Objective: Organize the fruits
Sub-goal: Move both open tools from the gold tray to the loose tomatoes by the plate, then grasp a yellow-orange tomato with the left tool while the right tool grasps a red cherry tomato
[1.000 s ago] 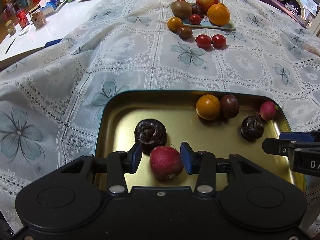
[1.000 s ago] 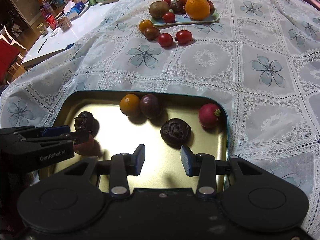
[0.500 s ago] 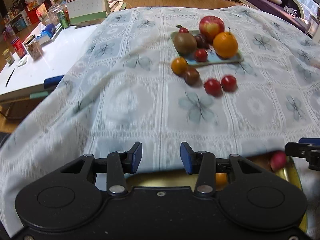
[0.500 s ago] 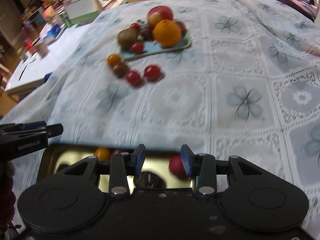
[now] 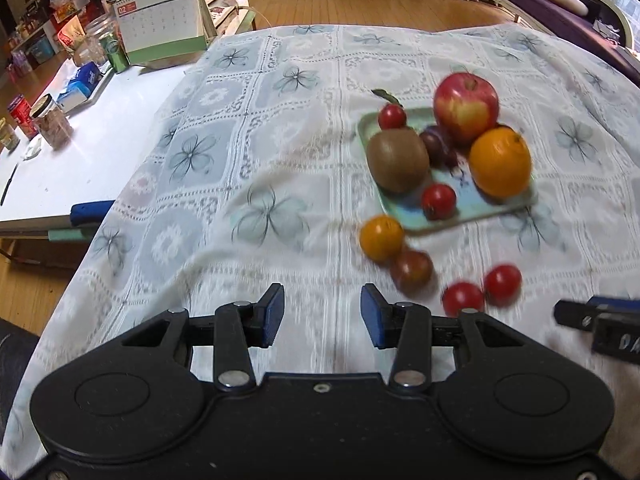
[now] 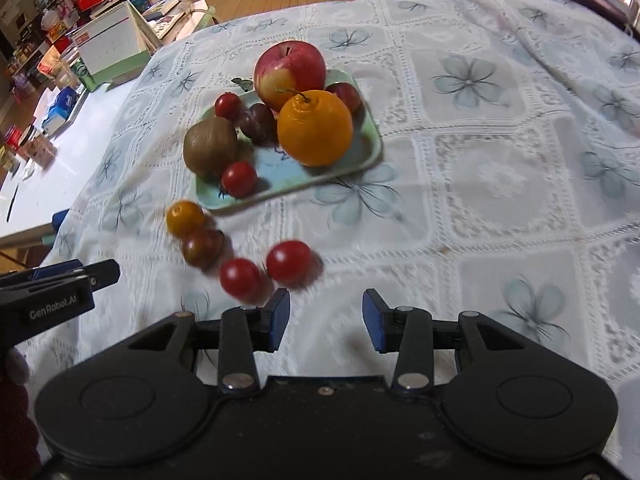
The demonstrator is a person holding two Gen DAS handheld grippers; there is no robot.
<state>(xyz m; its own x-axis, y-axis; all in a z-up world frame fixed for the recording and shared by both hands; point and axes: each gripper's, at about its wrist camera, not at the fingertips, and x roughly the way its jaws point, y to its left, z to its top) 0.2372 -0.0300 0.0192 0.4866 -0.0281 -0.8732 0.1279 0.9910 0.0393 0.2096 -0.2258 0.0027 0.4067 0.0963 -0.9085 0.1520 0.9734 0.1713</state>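
A pale green tray (image 5: 516, 206) (image 6: 370, 148) on the flowered tablecloth holds an apple (image 5: 466, 106) (image 6: 290, 70), an orange (image 5: 500, 162) (image 6: 316, 128), a kiwi (image 5: 396, 160) (image 6: 210, 152), a dark plum (image 6: 258, 120) and small red tomatoes. In front of it lie a yellow tomato (image 5: 380, 238) (image 6: 185, 217), a brown tomato (image 5: 412, 270) (image 6: 203, 247) and two red tomatoes (image 5: 462, 298) (image 6: 288, 261). My left gripper (image 5: 322, 314) is open and empty, left of the loose tomatoes. My right gripper (image 6: 325, 318) is open and empty, just right of them.
A white side table (image 5: 52, 160) at the left carries a desk calendar (image 5: 162, 26), jars and boxes. The tablecloth (image 6: 500, 168) spreads right of the tray. The other gripper's tip shows at each view's edge (image 5: 600, 326) (image 6: 52, 286).
Both grippers have moved forward off the gold tray, which has dropped out of view. The left gripper left a red fruit in that tray. The green tray and loose tomatoes are now close.
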